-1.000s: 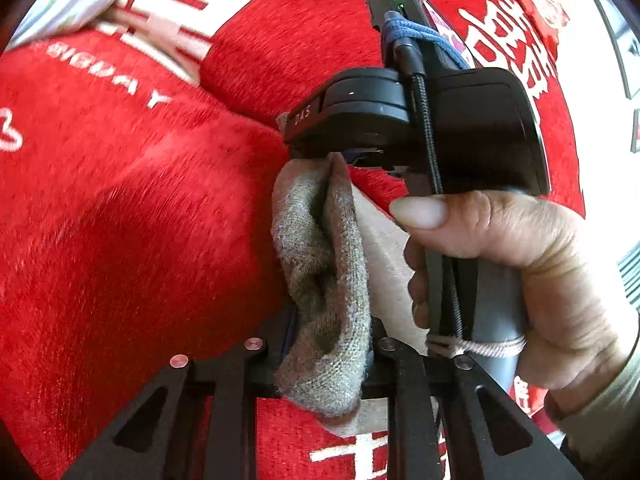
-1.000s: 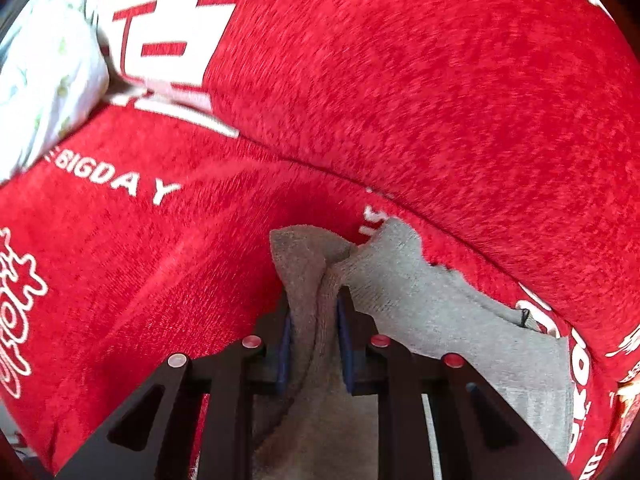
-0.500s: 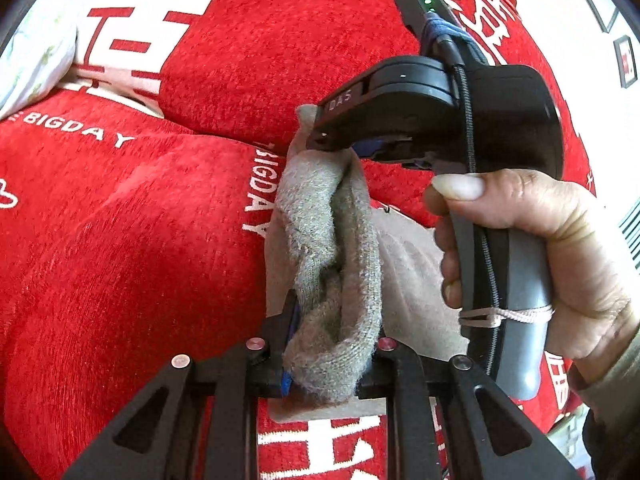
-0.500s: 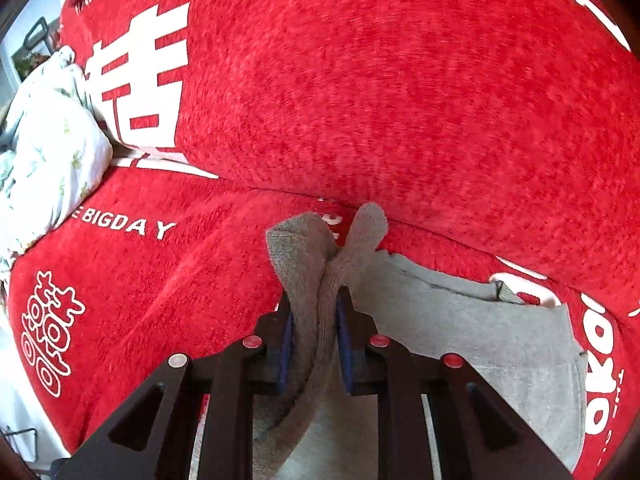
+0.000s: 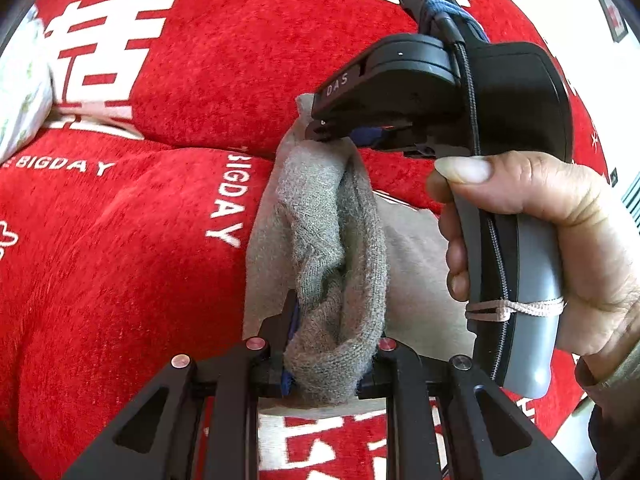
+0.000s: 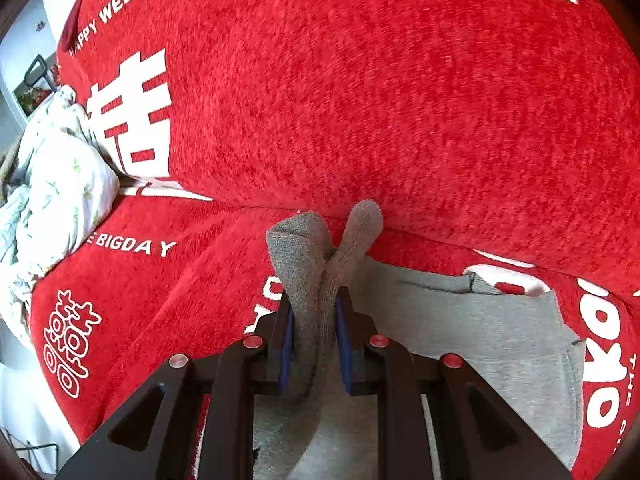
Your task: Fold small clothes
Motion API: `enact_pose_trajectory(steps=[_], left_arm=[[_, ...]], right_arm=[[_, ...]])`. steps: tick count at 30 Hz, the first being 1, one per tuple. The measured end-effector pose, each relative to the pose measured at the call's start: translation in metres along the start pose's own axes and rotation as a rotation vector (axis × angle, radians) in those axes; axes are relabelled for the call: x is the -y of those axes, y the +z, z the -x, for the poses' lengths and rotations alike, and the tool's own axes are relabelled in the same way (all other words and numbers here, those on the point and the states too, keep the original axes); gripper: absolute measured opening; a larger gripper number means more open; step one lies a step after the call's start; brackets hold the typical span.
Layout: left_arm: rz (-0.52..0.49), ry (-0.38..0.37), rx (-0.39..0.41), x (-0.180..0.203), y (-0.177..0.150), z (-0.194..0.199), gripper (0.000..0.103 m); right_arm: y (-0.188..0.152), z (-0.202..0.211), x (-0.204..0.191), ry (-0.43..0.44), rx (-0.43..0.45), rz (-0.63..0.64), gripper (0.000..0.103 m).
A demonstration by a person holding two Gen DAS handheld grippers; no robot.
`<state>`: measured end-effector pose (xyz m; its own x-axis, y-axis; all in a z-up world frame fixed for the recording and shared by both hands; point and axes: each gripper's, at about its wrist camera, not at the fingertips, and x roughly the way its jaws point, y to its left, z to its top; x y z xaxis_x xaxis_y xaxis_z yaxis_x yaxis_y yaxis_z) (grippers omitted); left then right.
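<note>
The left gripper (image 5: 328,344) is clenched on a bunched fold of the grey garment (image 5: 332,248), the knit cloth swelling out between its blue-lined pads and over the front of them. From that pinch the cloth runs as a thick rolled band straight away from the camera, up the middle of the left wrist view, to the right gripper (image 5: 332,134), whose tips clamp its far end. So the held edge lies stretched between the two tongs, its long axis running from one to the other, slightly slack and sagging open along its length. A person's hand (image 5: 552,240) wraps the right gripper's handle just right of the band.

In the right wrist view the right gripper (image 6: 316,340) grips the same cloth tightly: two small ends of the fabric stick up past its pads and splay apart in a V, pointing away from the camera towards the cushion crease. The rest of the garment (image 6: 460,320) spreads flat to the right and down below the tongs, lying on the red sofa seat (image 6: 160,292) with white lettering.

Beyond stands the red back cushion (image 6: 400,100). At the far left lies a pale flowered quilt (image 6: 60,184).
</note>
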<state>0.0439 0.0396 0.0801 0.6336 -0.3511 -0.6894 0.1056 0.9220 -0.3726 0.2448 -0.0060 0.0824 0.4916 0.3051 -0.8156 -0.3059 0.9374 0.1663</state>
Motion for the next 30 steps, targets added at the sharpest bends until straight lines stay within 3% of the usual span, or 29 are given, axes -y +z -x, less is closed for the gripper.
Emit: enact_pose_trajectory(steps=[30], left_arm=[[-0.164, 0.014, -0.053, 0.112, 0.002, -0.033, 0.022]], right_arm=[[-0.016, 0.05, 0.113, 0.049, 0.094, -0.094, 0.02]])
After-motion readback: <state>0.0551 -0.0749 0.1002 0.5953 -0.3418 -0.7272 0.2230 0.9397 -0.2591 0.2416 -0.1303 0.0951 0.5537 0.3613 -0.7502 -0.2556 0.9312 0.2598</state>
